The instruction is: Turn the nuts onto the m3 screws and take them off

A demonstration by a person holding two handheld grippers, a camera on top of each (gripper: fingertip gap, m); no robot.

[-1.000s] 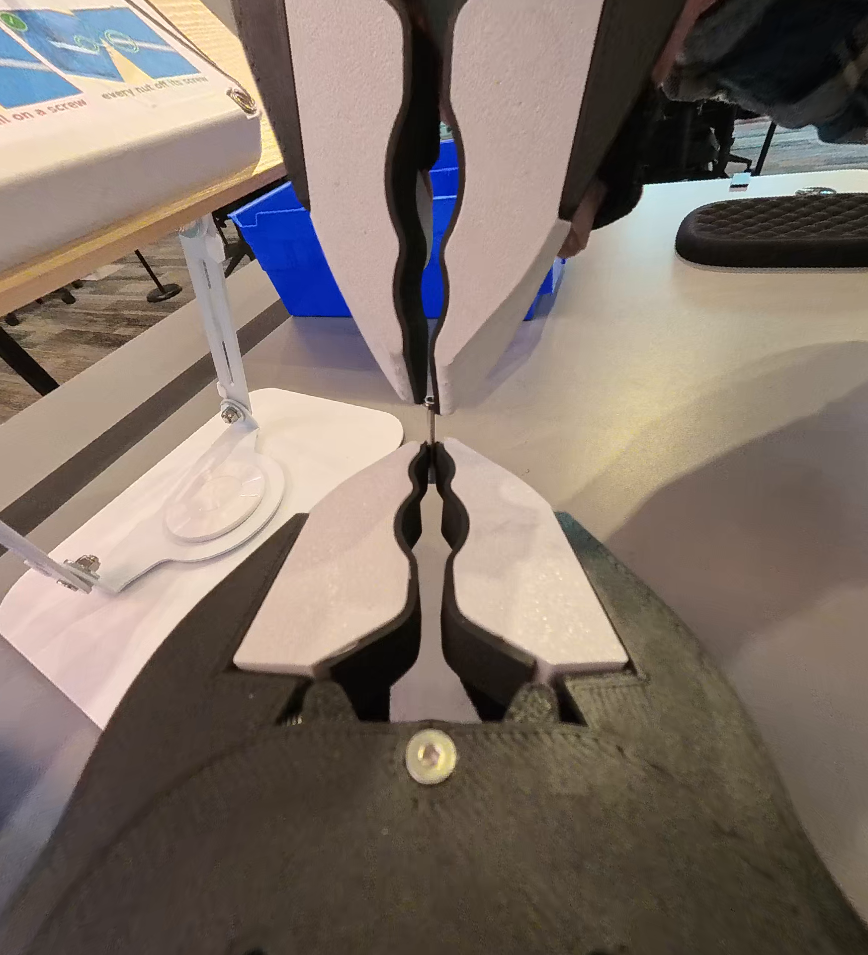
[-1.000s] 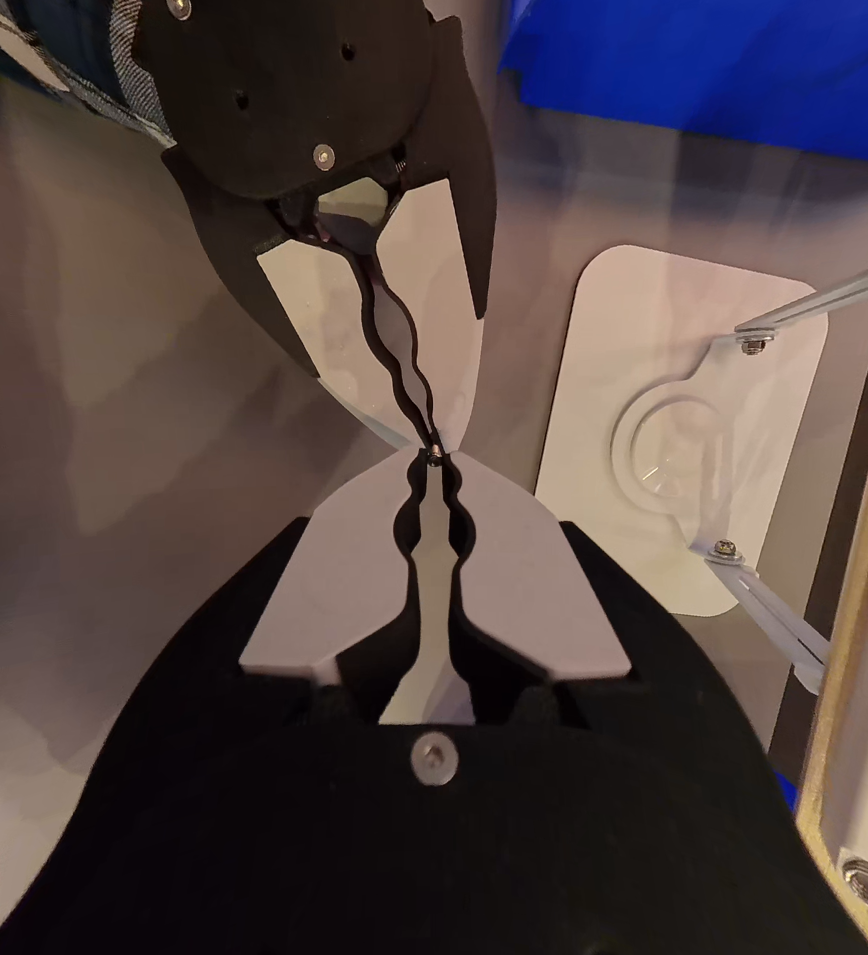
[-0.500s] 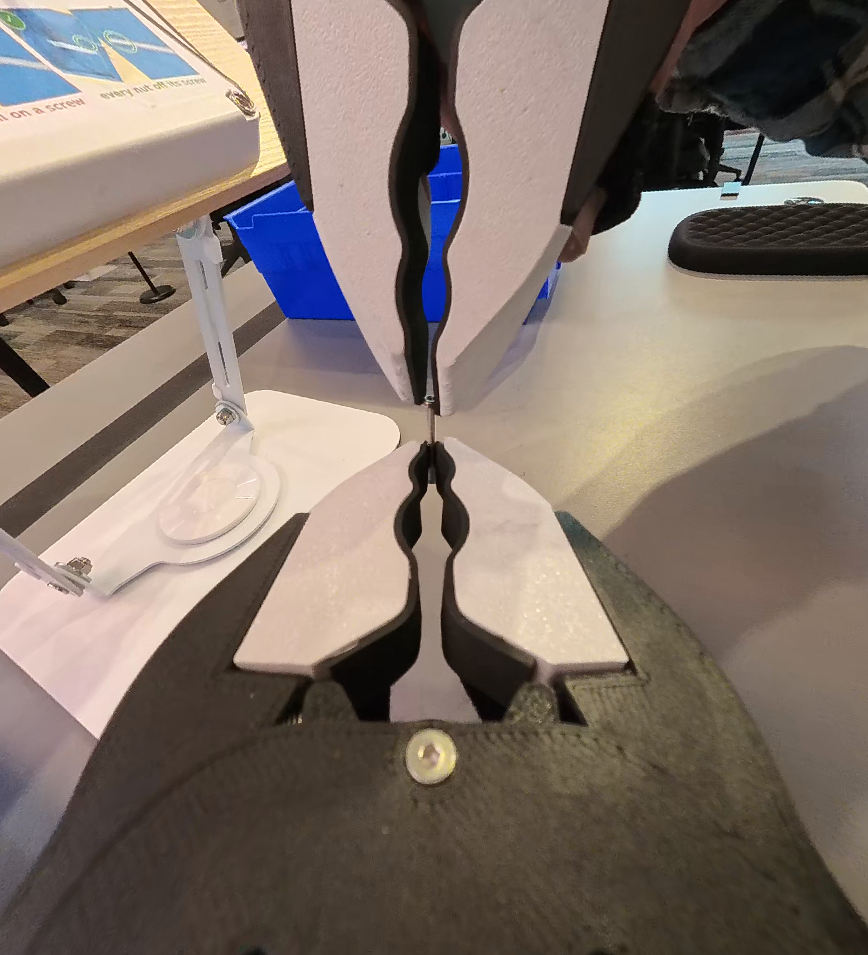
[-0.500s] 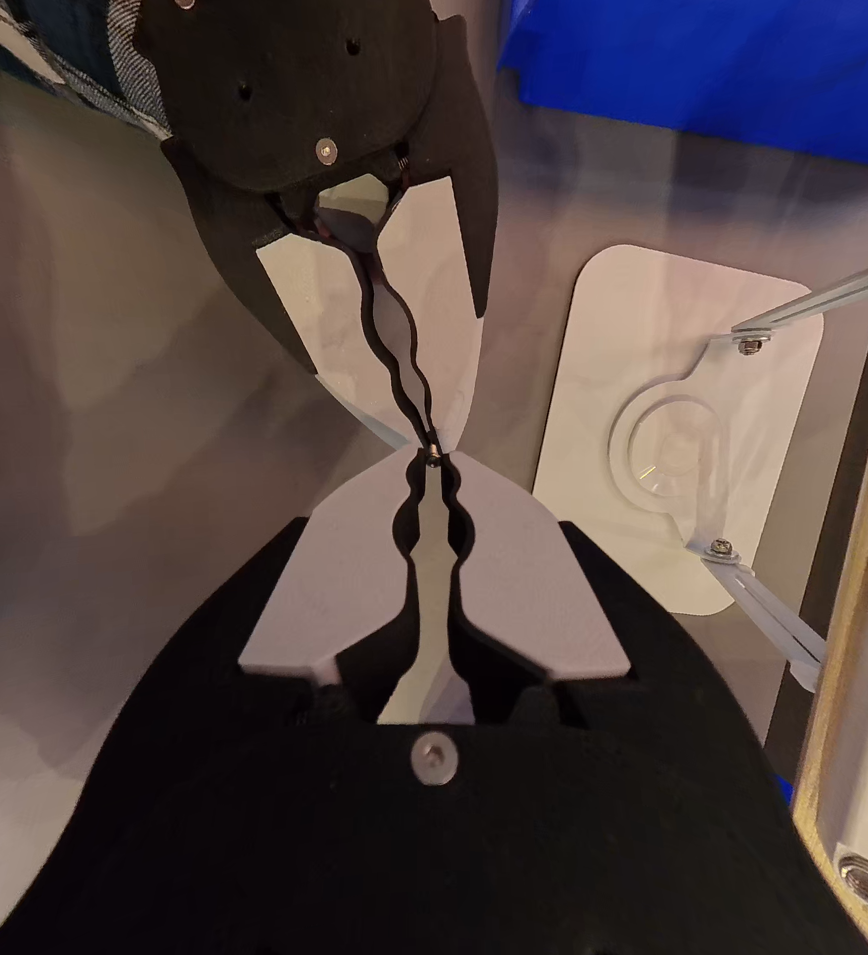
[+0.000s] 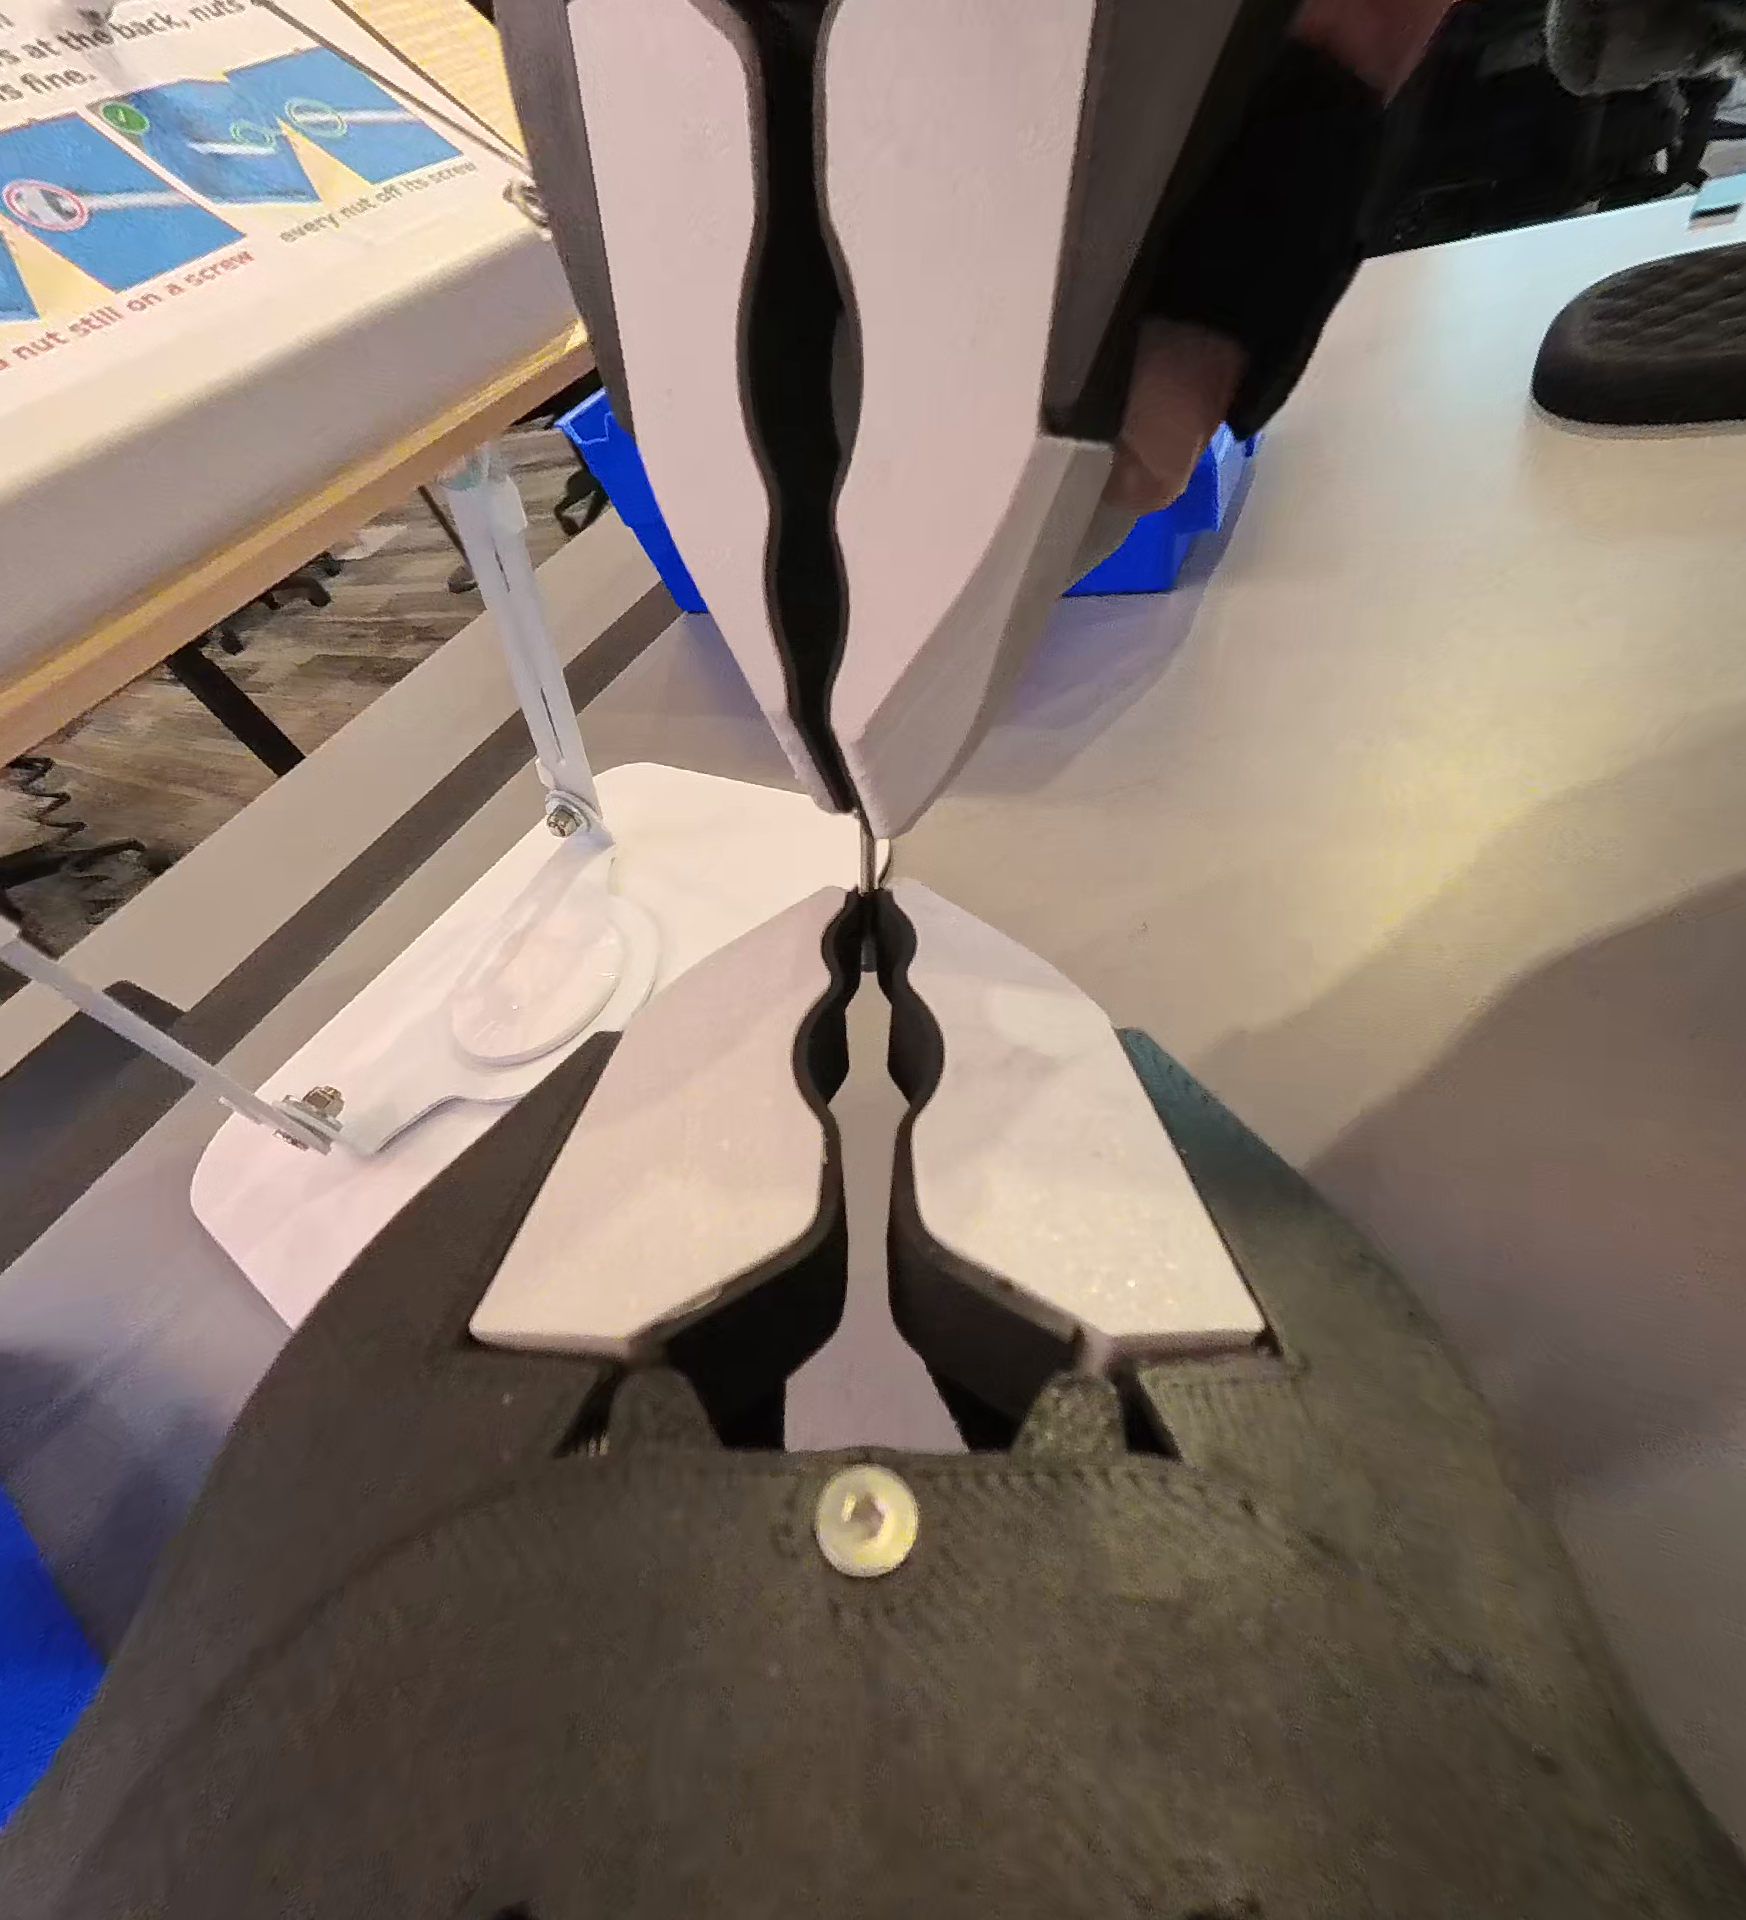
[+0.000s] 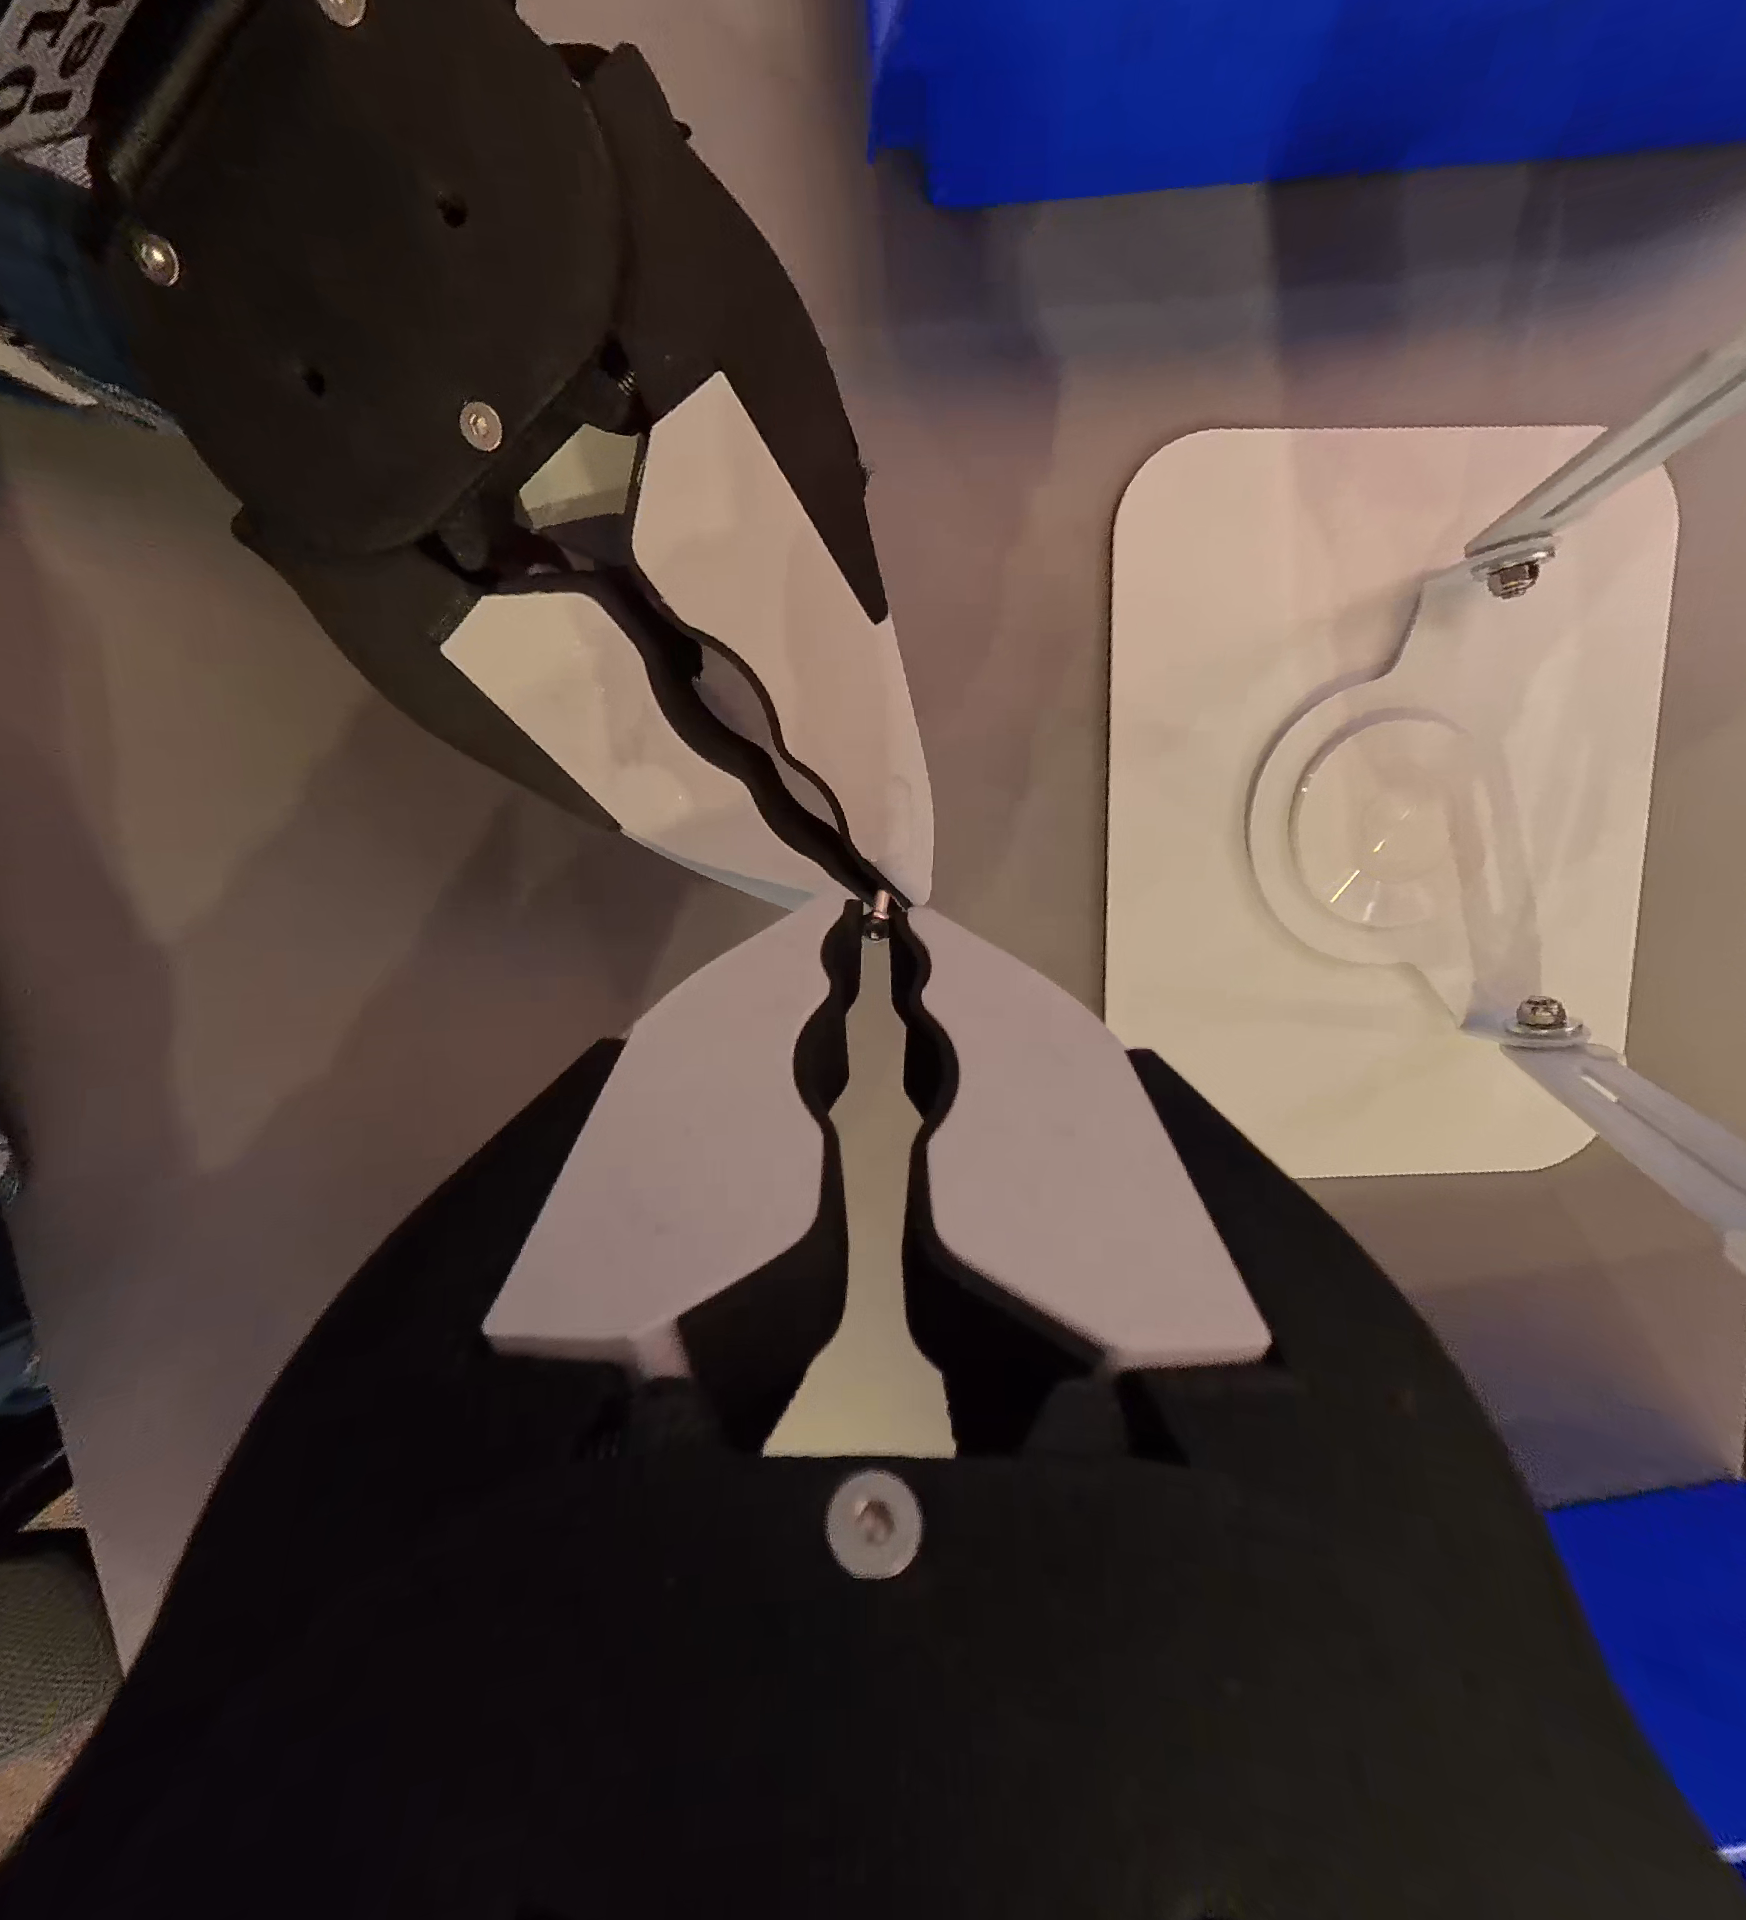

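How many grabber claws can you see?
2. The left gripper reaches in from the bottom; the right gripper comes down from the top. Their tips meet on a small metal screw.

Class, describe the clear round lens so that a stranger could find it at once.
Start at the grey table, then find the white rectangular plate lying flat beside the grippers. The lens sits at its middle in a white ring; unlike the metal bolts nearby, it is see-through.

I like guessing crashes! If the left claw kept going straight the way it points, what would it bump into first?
Probably the right claw. It points back at the left claw, tip to tip, with only a small metal screw bridging the short gap, so nothing else seems to lie between them.
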